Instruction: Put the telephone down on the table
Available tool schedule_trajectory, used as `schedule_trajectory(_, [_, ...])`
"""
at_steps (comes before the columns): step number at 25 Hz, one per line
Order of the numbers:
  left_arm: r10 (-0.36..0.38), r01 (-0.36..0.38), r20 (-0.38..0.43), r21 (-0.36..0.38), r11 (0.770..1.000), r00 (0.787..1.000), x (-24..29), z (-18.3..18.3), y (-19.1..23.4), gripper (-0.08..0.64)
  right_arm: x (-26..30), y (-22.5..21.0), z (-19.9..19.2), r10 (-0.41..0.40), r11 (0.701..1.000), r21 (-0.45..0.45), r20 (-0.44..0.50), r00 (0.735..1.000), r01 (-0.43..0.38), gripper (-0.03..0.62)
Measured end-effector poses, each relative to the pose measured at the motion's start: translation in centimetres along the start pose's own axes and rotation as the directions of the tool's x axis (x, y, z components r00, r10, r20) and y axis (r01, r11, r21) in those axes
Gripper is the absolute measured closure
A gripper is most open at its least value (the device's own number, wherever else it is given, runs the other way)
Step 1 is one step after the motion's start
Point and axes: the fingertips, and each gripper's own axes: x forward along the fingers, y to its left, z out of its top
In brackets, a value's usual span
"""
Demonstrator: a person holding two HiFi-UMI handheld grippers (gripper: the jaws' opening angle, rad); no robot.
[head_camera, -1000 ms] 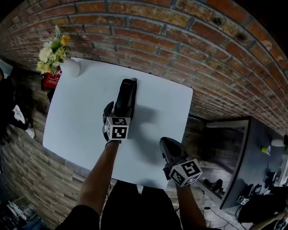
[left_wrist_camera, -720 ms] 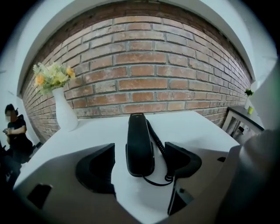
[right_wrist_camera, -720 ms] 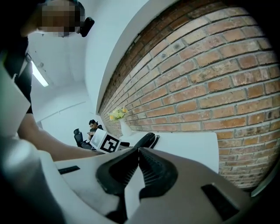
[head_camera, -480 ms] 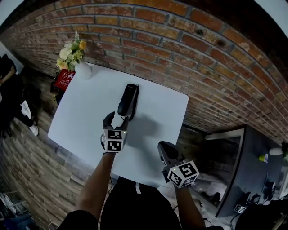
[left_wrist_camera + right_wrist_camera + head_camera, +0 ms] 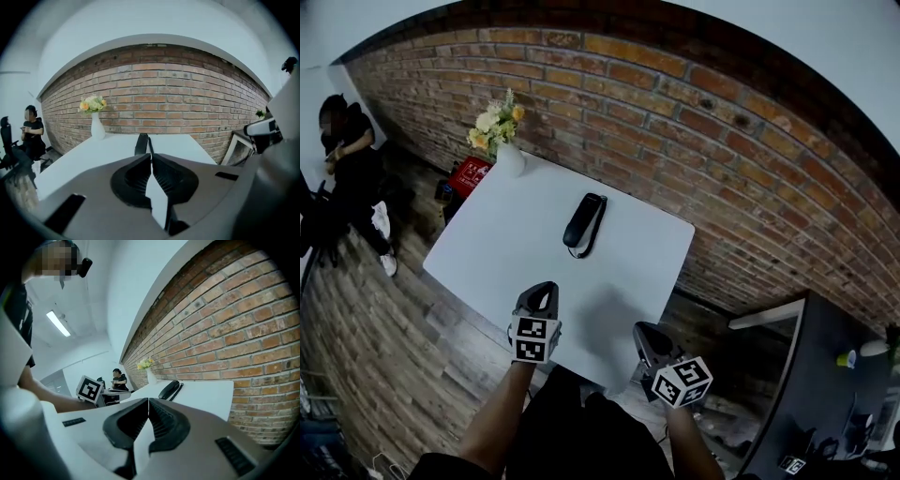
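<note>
While its jaws have just clenched together with nothing between them, the left hand-held gripper (image 5: 538, 292) hangs over the near edge of the surface (image 5: 502, 248). The right hand-held gripper (image 5: 647, 333) is likewise clenched and empty, off the near right corner.

Phone (image 5: 584, 222): lies flat towards the far edge, well apart from both; placement looks done. Judged rigid, light, smooth plastic, somewhat slippery. Best gripped across its narrow middle.

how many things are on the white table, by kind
telephone: 1
vase of flowers: 1
total on the white table: 2
</note>
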Motion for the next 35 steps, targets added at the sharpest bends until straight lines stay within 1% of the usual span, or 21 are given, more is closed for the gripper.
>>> schedule_trajectory(4, [0.008, -0.008, 0.016, -0.024, 1.0, 1.0, -4.0, -0.8, -0.3, 0.546, -1.2, 1.0, -0.1, 0.031, 0.999, -0.027, 0.002, 1.0, -0.031, 0.571])
schedule_trajectory(6, [-0.005, 0.007, 0.029, -0.056, 0.998, 1.0, -5.7, -0.9, -0.6, 0.546, -1.8, 1.5, 0.4, 0.038, 0.998, -0.043, 0.011, 0.999, -0.038, 0.571])
schedule_trajectory(7, [-0.012, 0.014, 0.033, -0.069, 0.998, 0.999, -6.5, -0.9, -0.8, 0.546, -2.1, 1.7, 0.6, 0.038, 0.998, -0.049, 0.018, 0.999, -0.038, 0.571])
schedule_trajectory(10, [-0.028, 0.03, 0.038, -0.073, 0.997, 0.999, -8.3, -1.2, -0.9, 0.546, -2.9, 2.4, 1.5, 0.032, 0.997, -0.069, 0.038, 0.999, -0.029, 0.571])
schedule_trajectory(14, [-0.043, 0.05, 0.063, -0.111, 0.993, 0.997, -10.2, -1.0, -0.3, 0.546, -3.5, 3.3, 2.2, 0.021, 0.996, -0.09, 0.054, 0.998, -0.016, 0.571])
schedule_trajectory(15, [-0.049, 0.056, 0.069, -0.107, 0.993, 0.996, -10.6, -0.8, -0.1, 0.546, -3.6, 3.6, 2.3, 0.017, 0.996, -0.091, 0.059, 0.998, -0.012, 0.571])
schedule_trajectory(19, [-0.092, 0.098, 0.101, -0.049, 0.994, 0.991, -12.1, 0.4, 0.5, 0.546, -3.7, 4.8, 3.0, 0.0, 0.995, -0.097, 0.078, 0.997, 0.008, 0.571])
schedule_trajectory(21, [-0.113, 0.118, 0.116, -0.035, 0.992, 0.987, -12.8, 0.9, 1.0, 0.546, -3.6, 5.6, 3.3, -0.01, 0.994, -0.103, 0.084, 0.996, 0.019, 0.571])
schedule_trajectory(23, [-0.129, 0.133, 0.124, -0.029, 0.991, 0.984, -13.3, 1.1, 1.7, 0.546, -3.5, 6.3, 3.6, -0.023, 0.994, -0.106, 0.094, 0.995, 0.033, 0.571])
schedule_trajectory(27, [-0.152, 0.159, 0.125, -0.048, 0.986, 0.98, -13.7, 1.3, 3.1, 0.546, -3.3, 7.3, 4.5, -0.047, 0.994, -0.097, 0.123, 0.991, 0.059, 0.571])
schedule_trajectory(31, [-0.176, 0.181, 0.154, -0.017, 0.983, 0.972, -13.9, 2.3, 3.6, 0.546, -2.9, 8.1, 5.1, -0.066, 0.992, -0.101, 0.137, 0.988, 0.081, 0.571])
schedule_trajectory(35, [-0.213, 0.217, 0.166, -0.007, 0.976, 0.963, -13.8, 2.9, 3.4, 0.546, -2.6, 8.6, 5.1, -0.077, 0.99, -0.106, 0.139, 0.987, 0.093, 0.571])
